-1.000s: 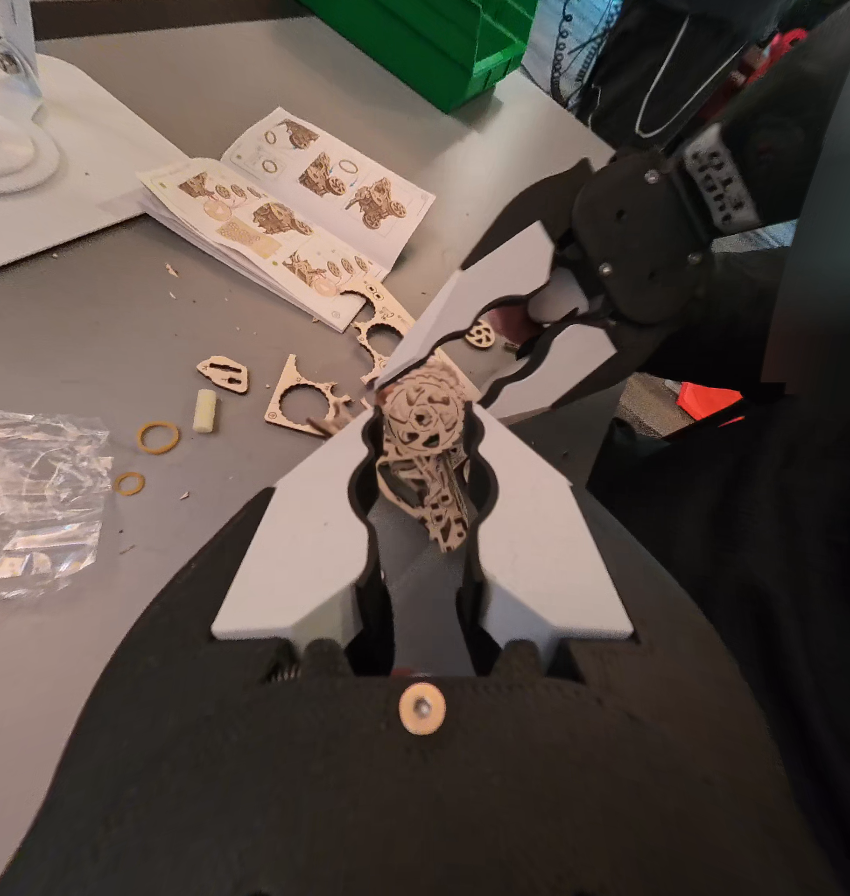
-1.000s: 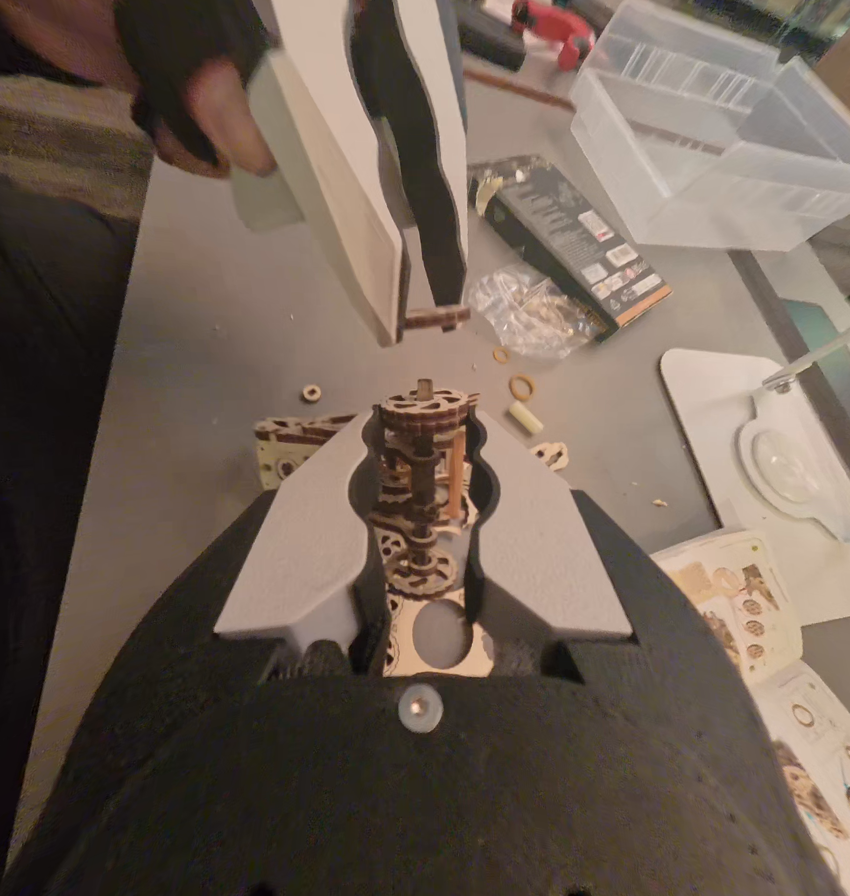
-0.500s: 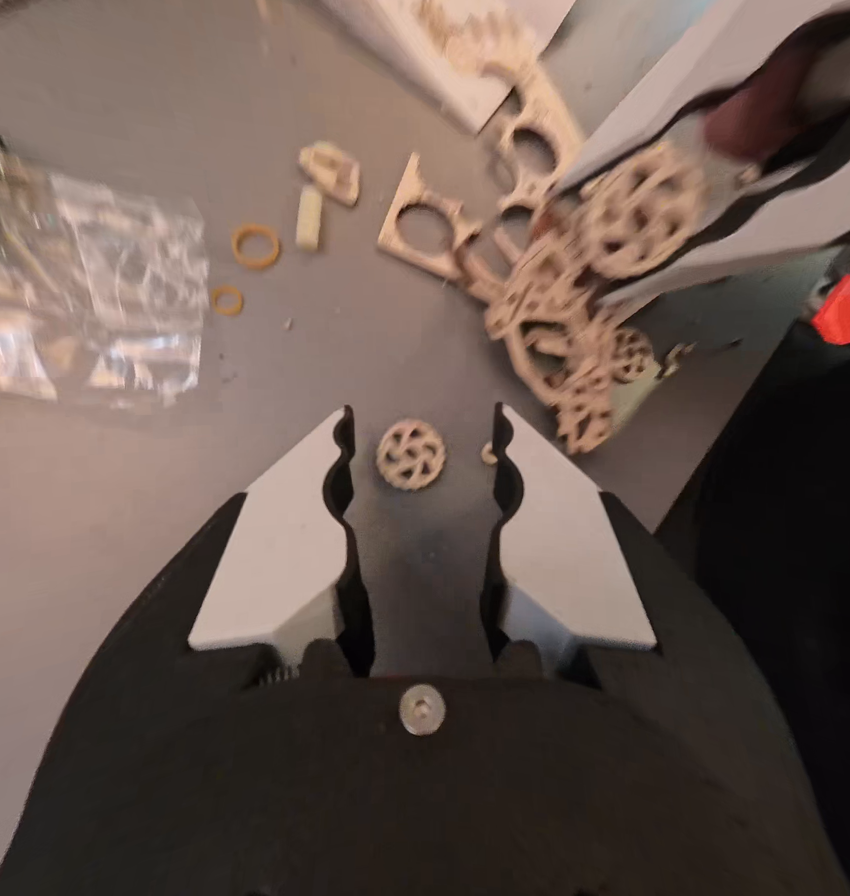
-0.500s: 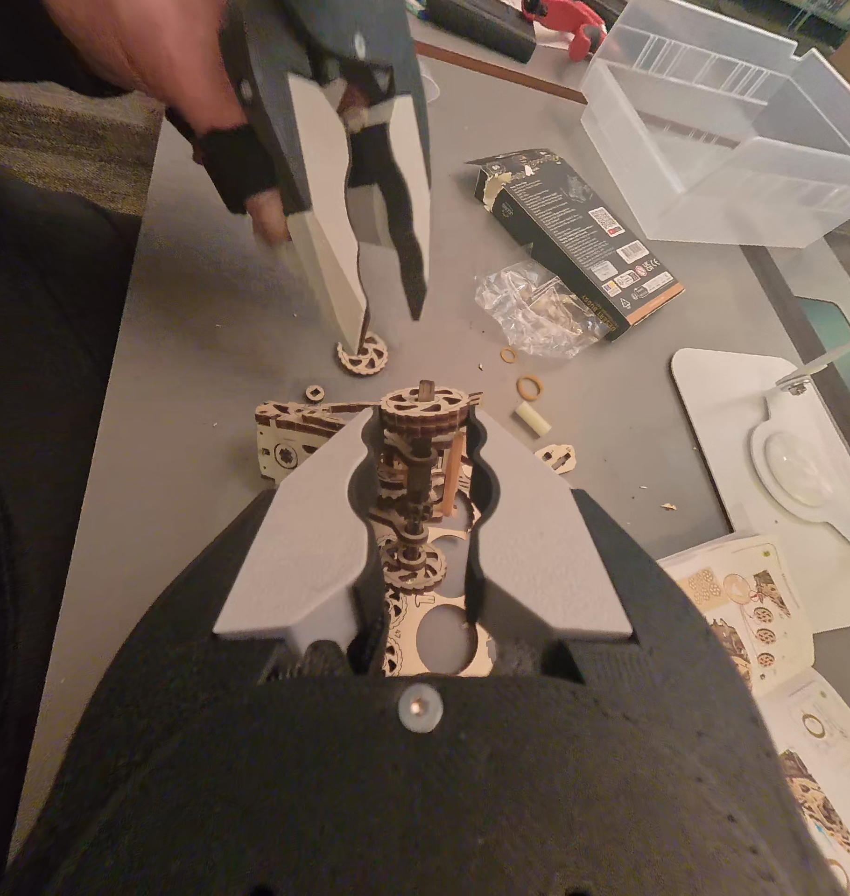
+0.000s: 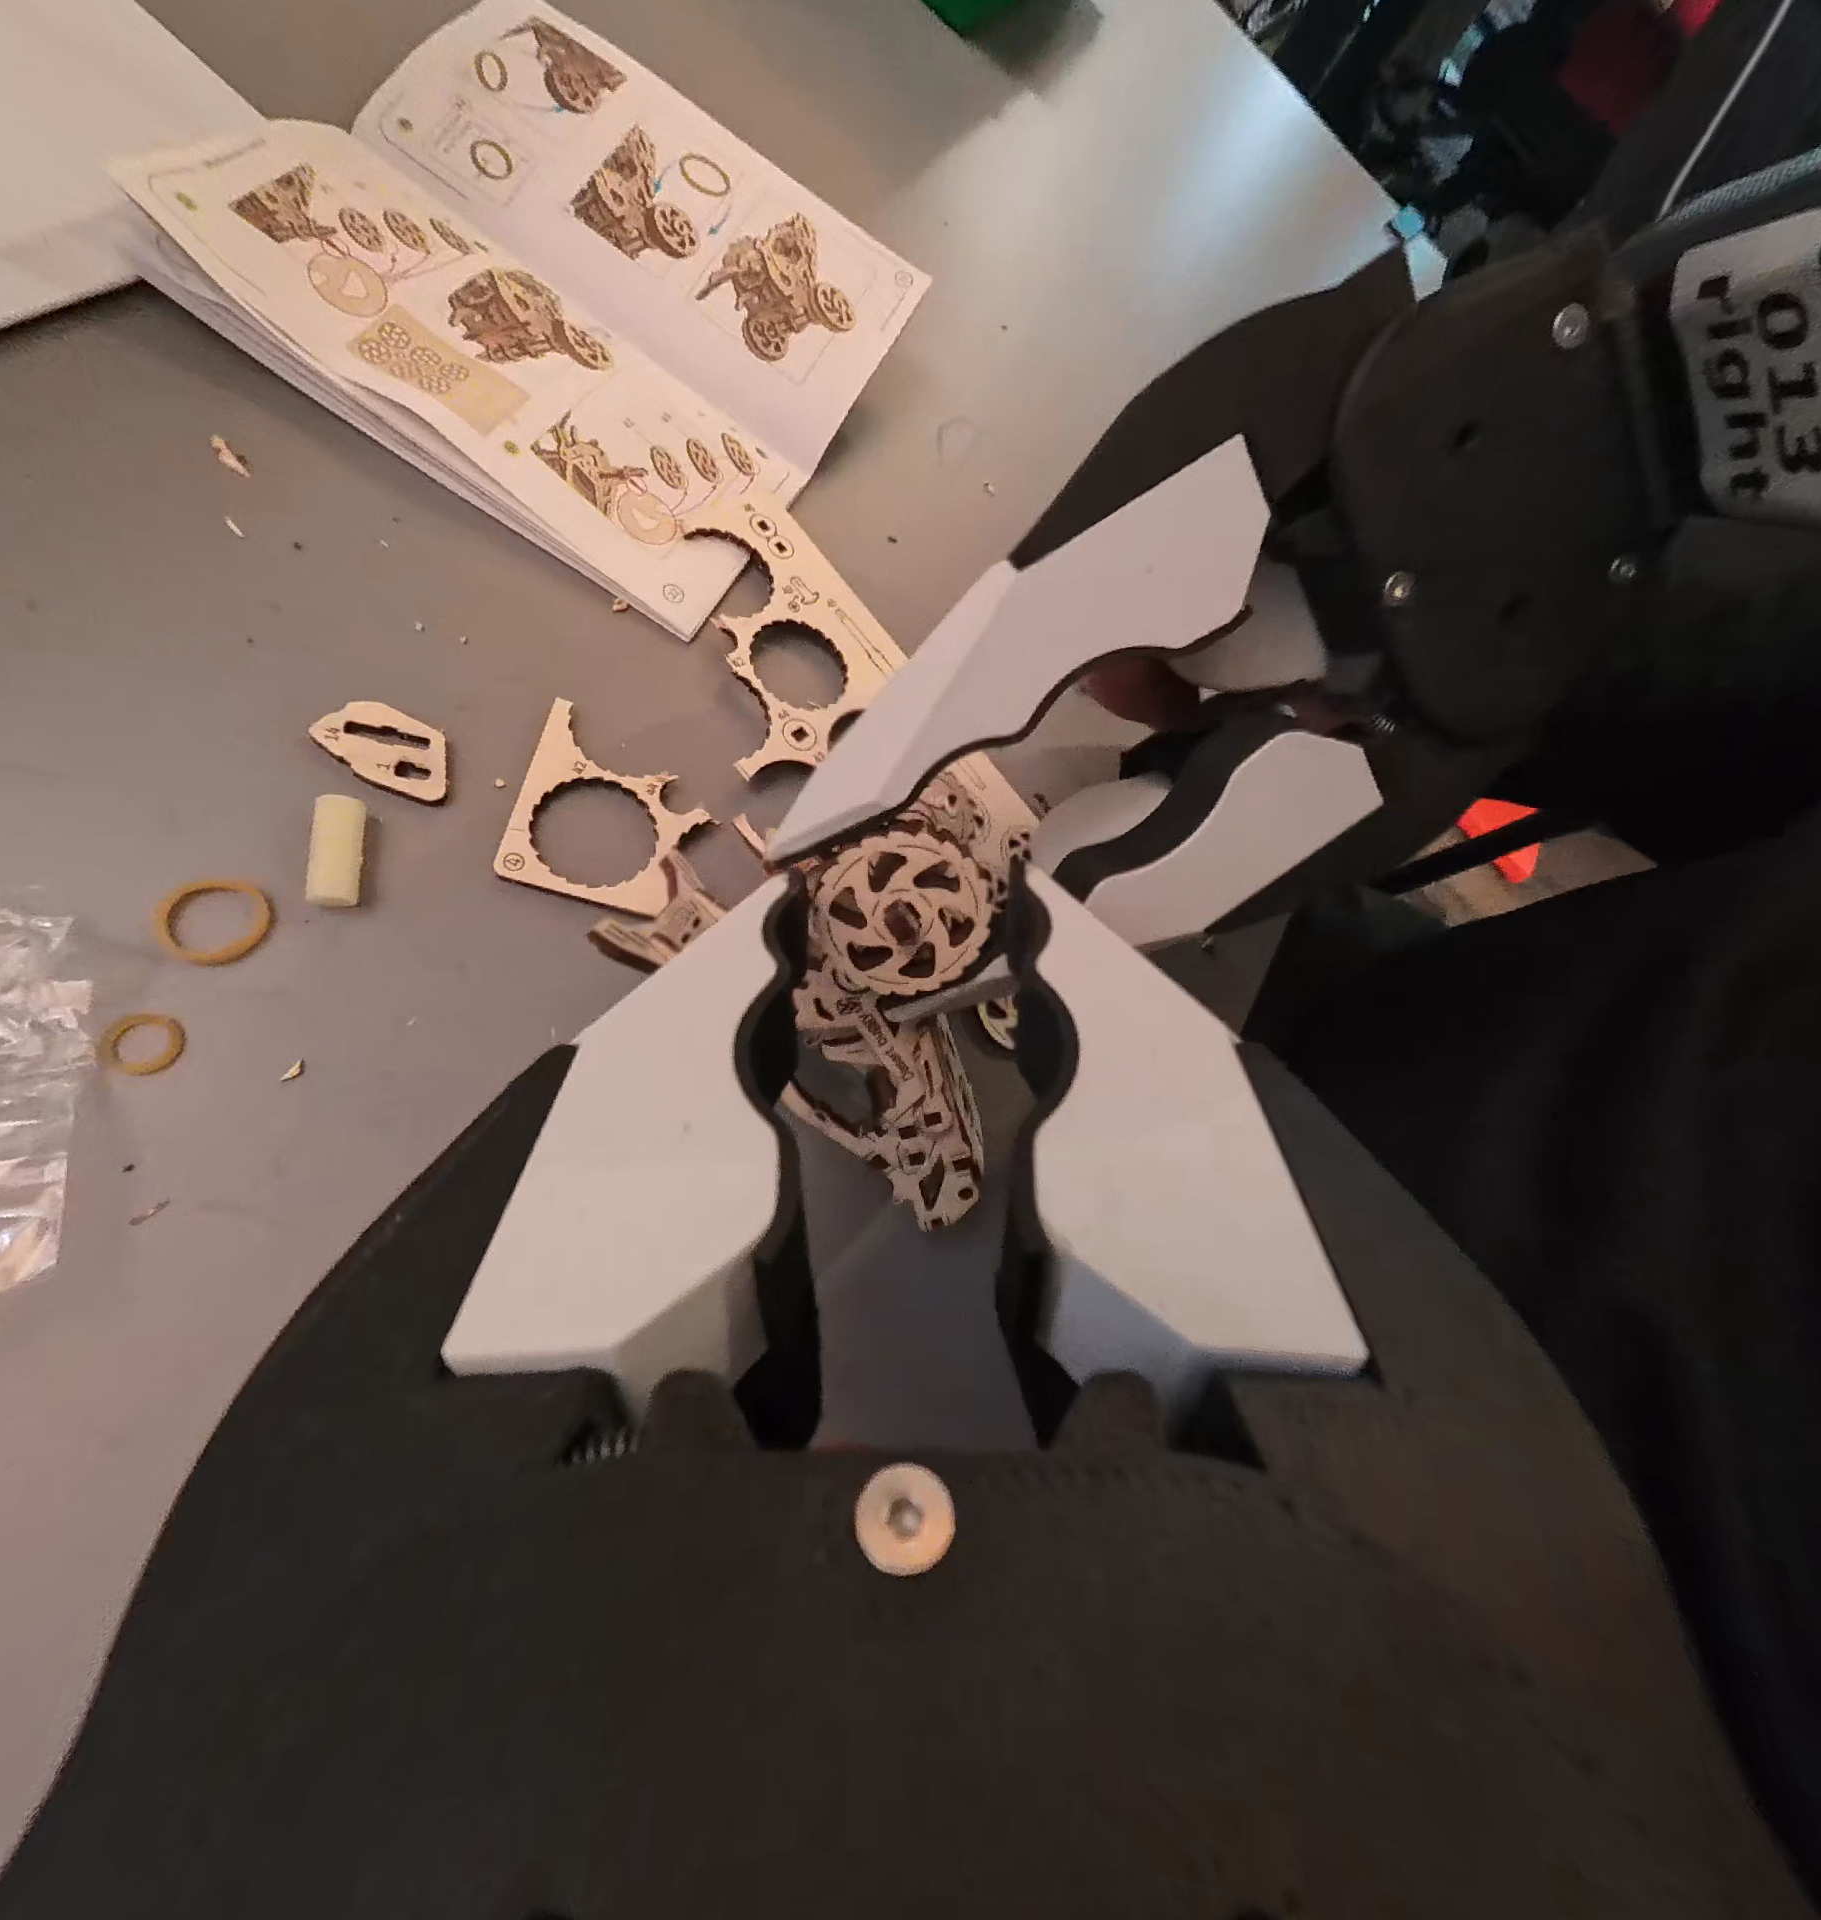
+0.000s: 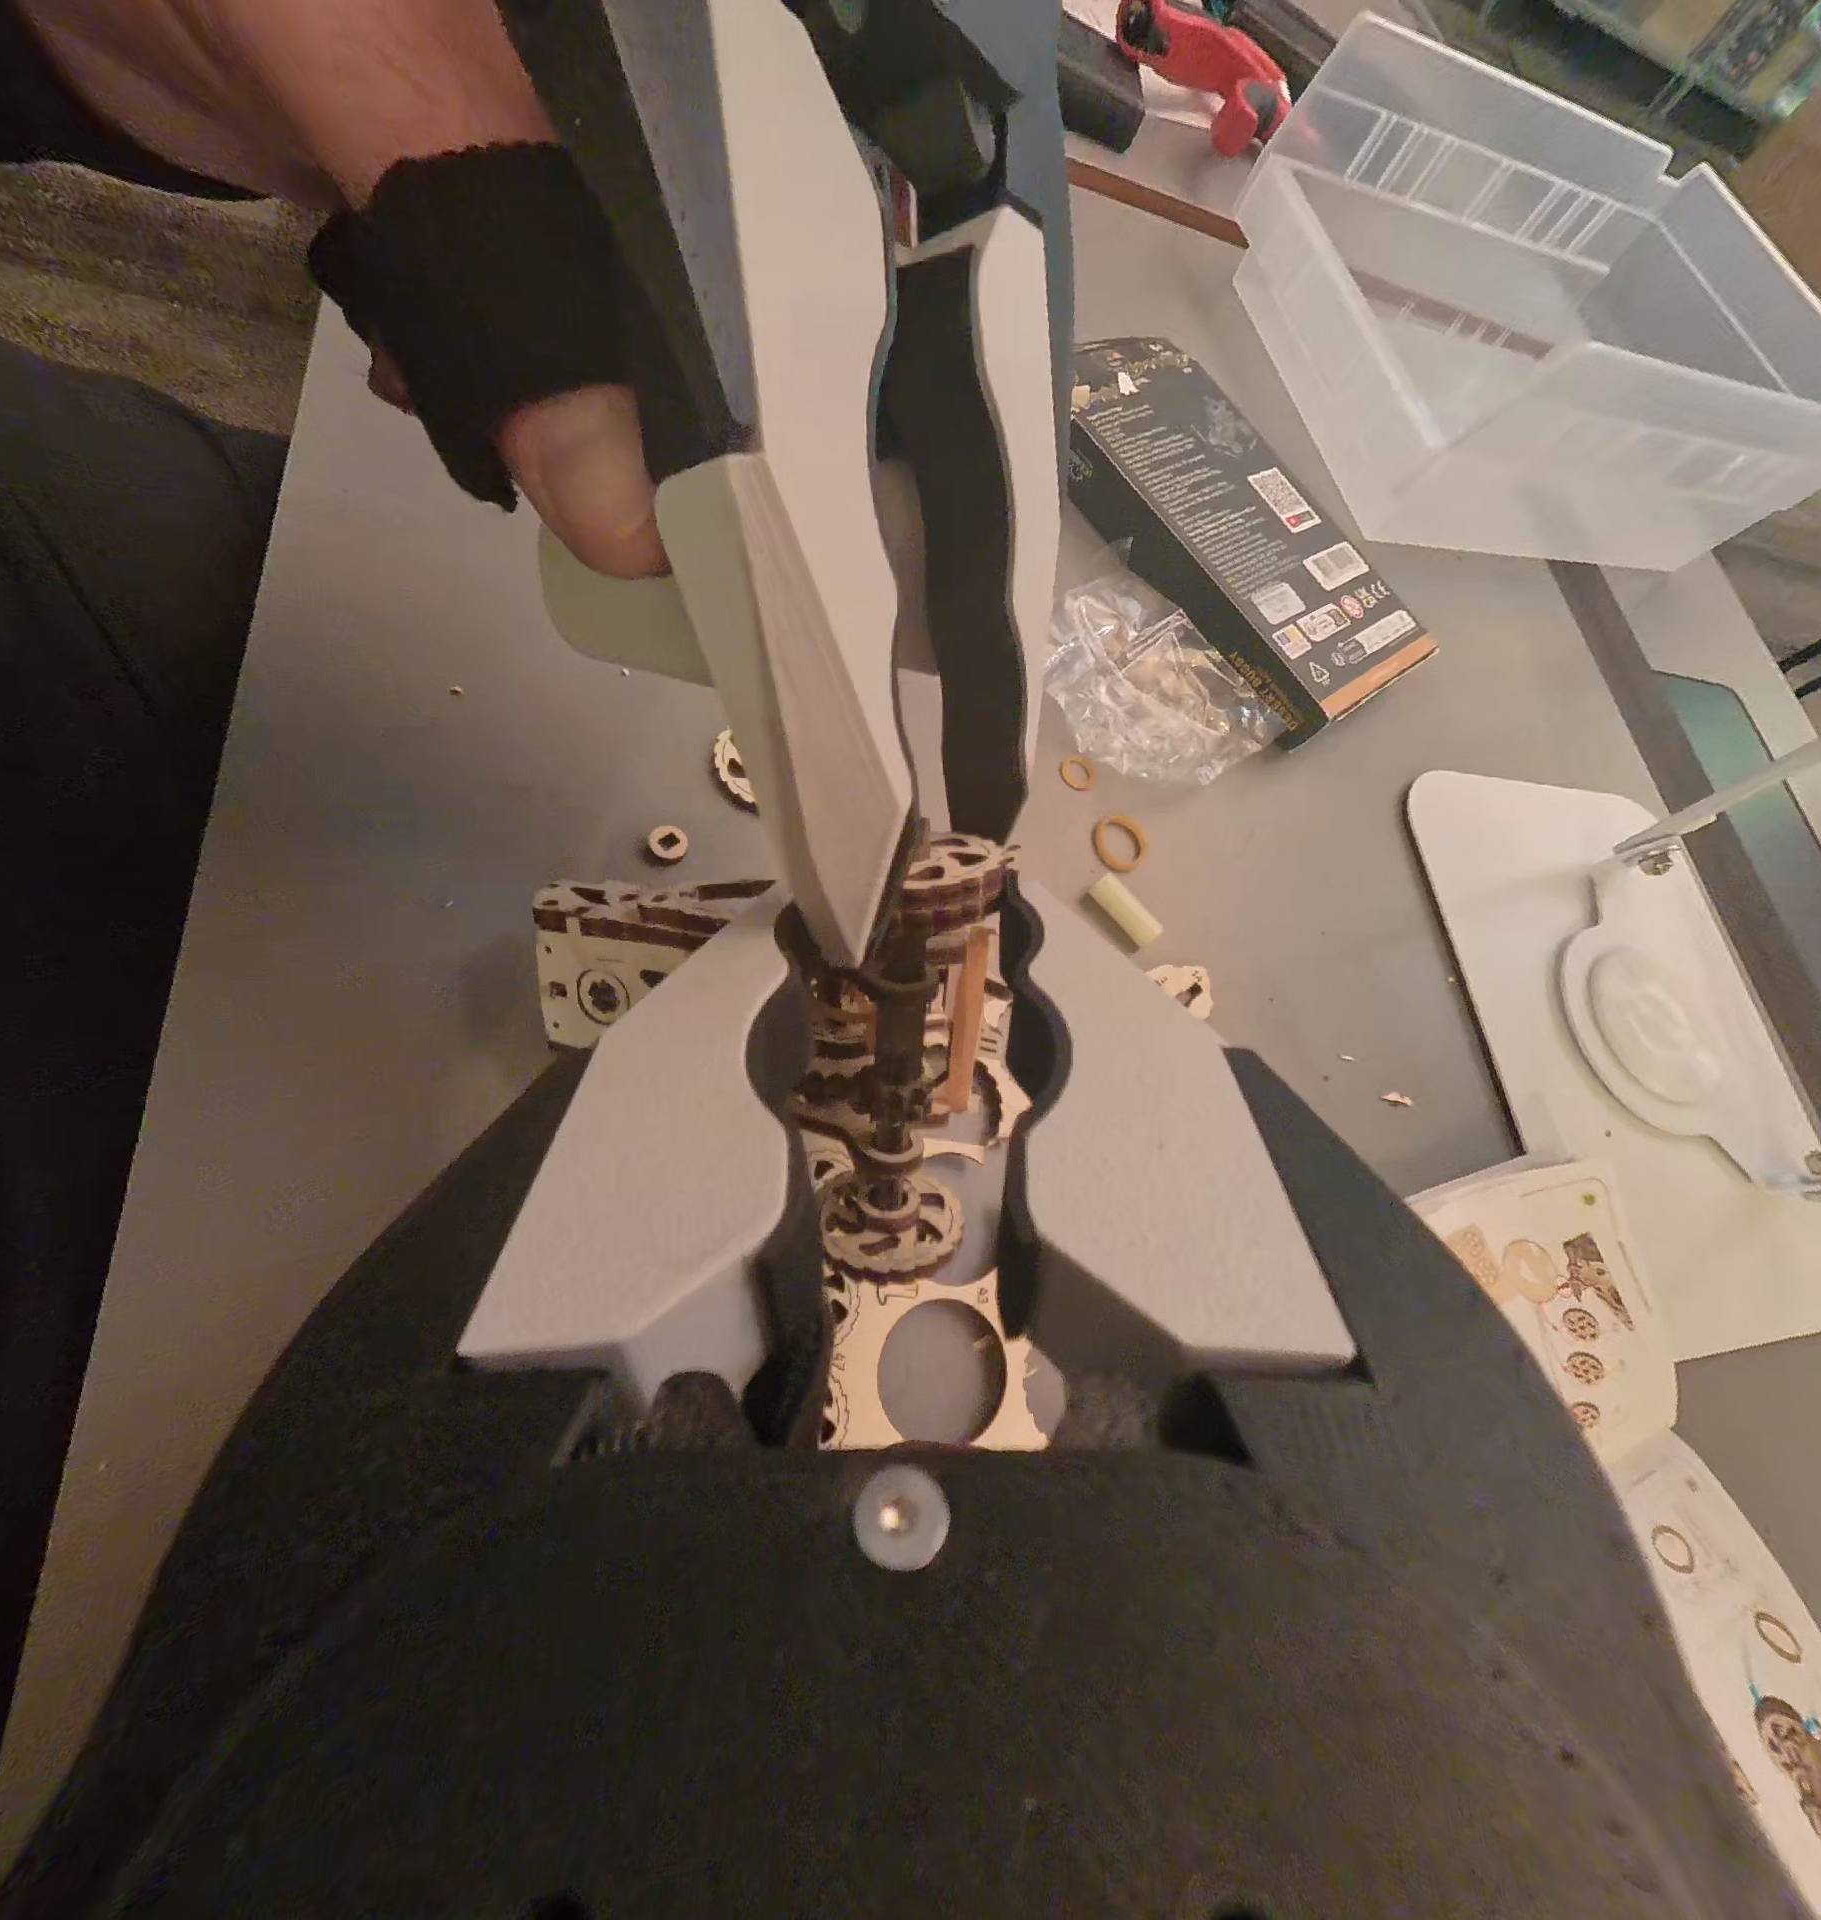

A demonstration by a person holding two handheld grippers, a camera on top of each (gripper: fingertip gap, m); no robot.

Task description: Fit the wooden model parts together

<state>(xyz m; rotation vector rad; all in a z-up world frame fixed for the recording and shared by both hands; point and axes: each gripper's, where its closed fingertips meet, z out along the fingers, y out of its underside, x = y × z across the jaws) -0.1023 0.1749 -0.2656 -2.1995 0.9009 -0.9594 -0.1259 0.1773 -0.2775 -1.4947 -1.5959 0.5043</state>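
My right gripper (image 6: 901, 914) is shut on a partly built wooden gear model (image 6: 890, 1122) and holds it upright above the grey table (image 6: 386, 831). My left gripper (image 6: 927, 873) comes down from above, its fingertips (image 6: 844, 831) closed in on the model's top gear wheel (image 6: 963, 868). In the left wrist view that wheel (image 5: 901, 920) sits between the left gripper's (image 5: 906, 899) jaws, with the model (image 5: 916, 1132) hanging below and the right gripper (image 5: 927, 831) reaching in from the upper right. A loose wheel (image 6: 731, 769) lies on the table, half hidden.
An open instruction booklet (image 5: 532, 291), punched wooden sheets (image 5: 594, 821), rubber bands (image 5: 212, 920), a pale stick (image 5: 337, 864) and a plastic bag (image 5: 2, 1091) lie left. A wooden sub-assembly (image 6: 625, 956), black box (image 6: 1249, 520), clear bin (image 6: 1560, 343) and white stand base (image 6: 1612, 987) are nearby. Only a small space, under 4 cm, lies between the two pairs of fingers. From either gripper's tips it is about 12 centimeters to the pale stick (image 5: 337, 864). It turns up in the right wrist view (image 6: 1119, 902) as well.
The left gripper held a wheel a second ago, then hung open low over it on the table. It has risen back to the model and closed on the top gear. The right gripper held steady.
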